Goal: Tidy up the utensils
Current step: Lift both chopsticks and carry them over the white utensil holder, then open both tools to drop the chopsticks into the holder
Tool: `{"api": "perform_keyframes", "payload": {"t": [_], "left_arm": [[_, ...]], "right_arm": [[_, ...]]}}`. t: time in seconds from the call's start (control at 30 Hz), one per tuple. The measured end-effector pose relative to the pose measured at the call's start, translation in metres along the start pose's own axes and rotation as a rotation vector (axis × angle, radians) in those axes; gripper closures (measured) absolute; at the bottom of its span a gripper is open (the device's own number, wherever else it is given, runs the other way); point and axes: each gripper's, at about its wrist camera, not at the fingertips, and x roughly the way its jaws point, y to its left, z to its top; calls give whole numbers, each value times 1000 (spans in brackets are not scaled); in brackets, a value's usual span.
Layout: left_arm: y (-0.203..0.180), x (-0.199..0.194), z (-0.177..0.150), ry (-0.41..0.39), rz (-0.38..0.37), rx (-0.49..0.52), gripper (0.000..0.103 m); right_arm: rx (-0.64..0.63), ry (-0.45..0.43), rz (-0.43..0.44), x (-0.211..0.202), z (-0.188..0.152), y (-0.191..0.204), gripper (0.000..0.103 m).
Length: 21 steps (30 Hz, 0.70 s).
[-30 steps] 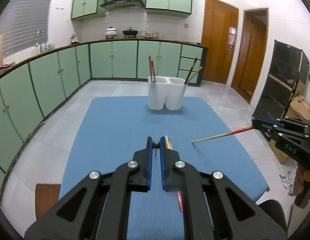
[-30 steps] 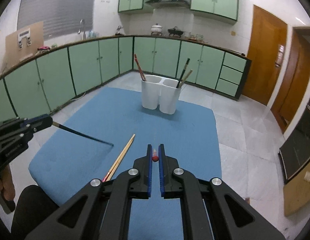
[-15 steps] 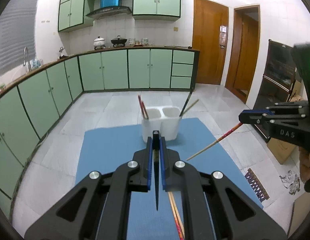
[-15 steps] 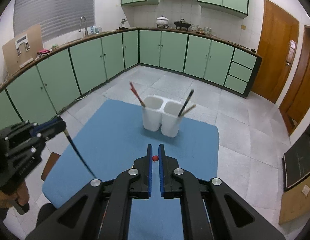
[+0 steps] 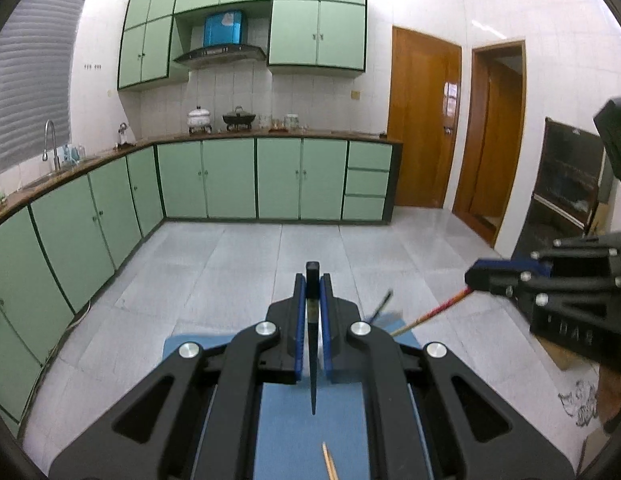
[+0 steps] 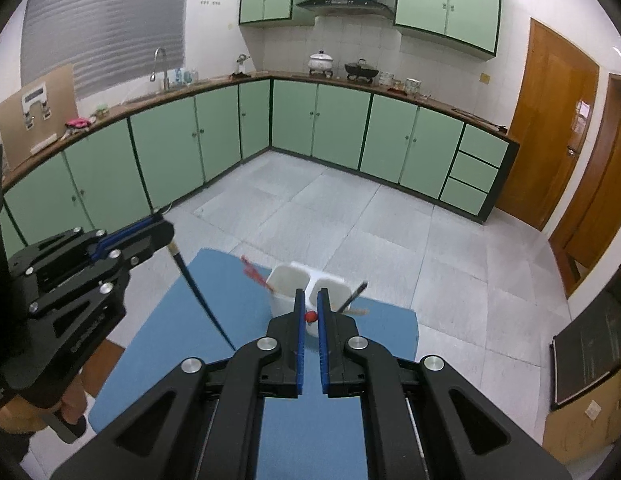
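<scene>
While the dark chopstick (image 5: 311, 360) hangs tip-down, clamped in the left gripper (image 5: 312, 312), and the red-ended chopstick (image 5: 434, 312) sits pinched in the right gripper (image 6: 309, 316), both are raised above the blue mat (image 6: 190, 312). This looks like the carry step; next, each tip needs lining up over its compartment of the white holder (image 6: 286, 280) before release

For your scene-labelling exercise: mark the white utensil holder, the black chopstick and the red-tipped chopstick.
white utensil holder (image 6: 288, 280), right wrist view, left cup's rim.
black chopstick (image 6: 198, 294), right wrist view, mid-shaft.
red-tipped chopstick (image 5: 438, 311), left wrist view, red shaft.
</scene>
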Motion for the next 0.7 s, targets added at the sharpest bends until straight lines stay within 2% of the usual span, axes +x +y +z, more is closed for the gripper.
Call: {"api": "perform_keyframes", "payload": {"t": [0.2, 0.37, 0.5, 0.7], "left_arm": [[-6, 33, 31, -58, 16, 4, 97], [-2, 69, 40, -90, 42, -8, 97], [4, 105, 32, -89, 47, -22, 97], [6, 151, 5, -32, 42, -15, 97]], "right_arm": [[21, 4, -5, 28, 20, -17, 97], [47, 21, 2, 60, 29, -35, 97], [50, 51, -3, 91, 26, -46, 97], [72, 97, 3, 137, 15, -57, 97]]}}
